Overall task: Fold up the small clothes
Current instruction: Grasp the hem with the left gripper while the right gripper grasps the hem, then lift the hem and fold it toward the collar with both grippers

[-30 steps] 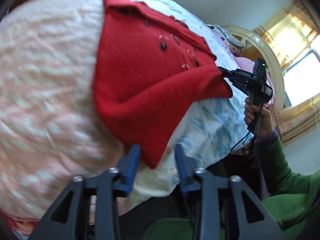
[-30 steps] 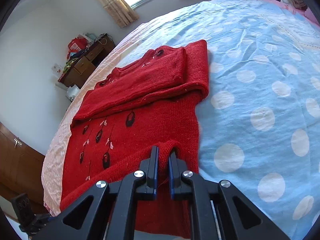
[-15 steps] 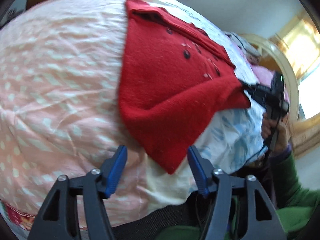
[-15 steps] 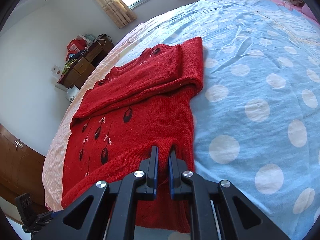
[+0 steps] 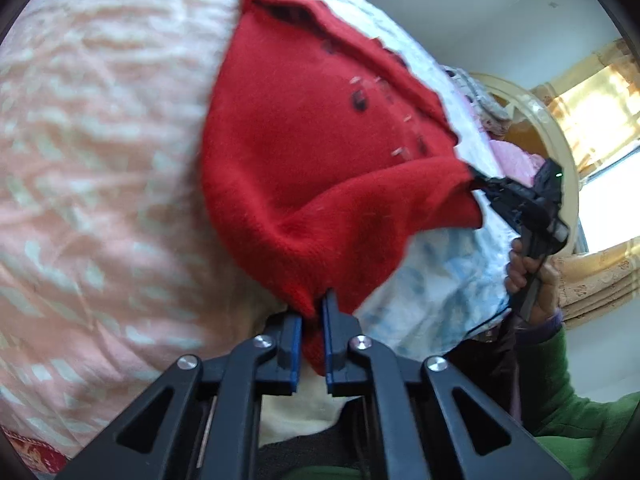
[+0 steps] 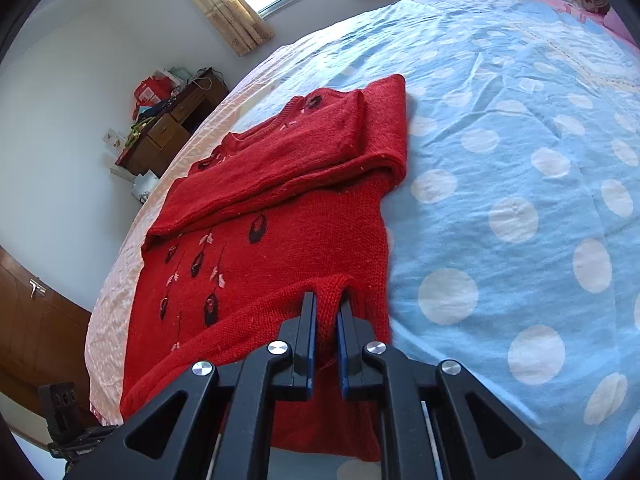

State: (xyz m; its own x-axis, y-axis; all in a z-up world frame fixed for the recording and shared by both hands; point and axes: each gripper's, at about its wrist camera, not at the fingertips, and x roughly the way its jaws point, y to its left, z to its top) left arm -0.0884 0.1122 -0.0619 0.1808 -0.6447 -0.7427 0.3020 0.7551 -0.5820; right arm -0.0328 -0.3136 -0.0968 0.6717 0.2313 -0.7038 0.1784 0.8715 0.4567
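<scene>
A small red knit sweater (image 6: 272,216) with dark embroidered drops lies on the bed, its sleeves folded across the chest. My right gripper (image 6: 326,312) is shut on the sweater's bottom hem at one corner and lifts it slightly. My left gripper (image 5: 312,320) is shut on the other hem corner of the sweater (image 5: 320,152), which is raised off the bed. The right gripper (image 5: 520,204) also shows in the left wrist view, pinching the far corner. The left gripper's body (image 6: 68,420) shows at the bottom left of the right wrist view.
The bed has a blue sheet with white dots (image 6: 520,160) and a pink patterned cover (image 5: 100,160) along one side. A wooden dresser (image 6: 172,132) with clutter stands by the wall under a window. The person's green sleeve (image 5: 580,400) is at the bed's edge.
My left gripper has moved in and shut on the sweater's near hem corner; it was open around that corner before. The right gripper has kept its hold on the other corner.
</scene>
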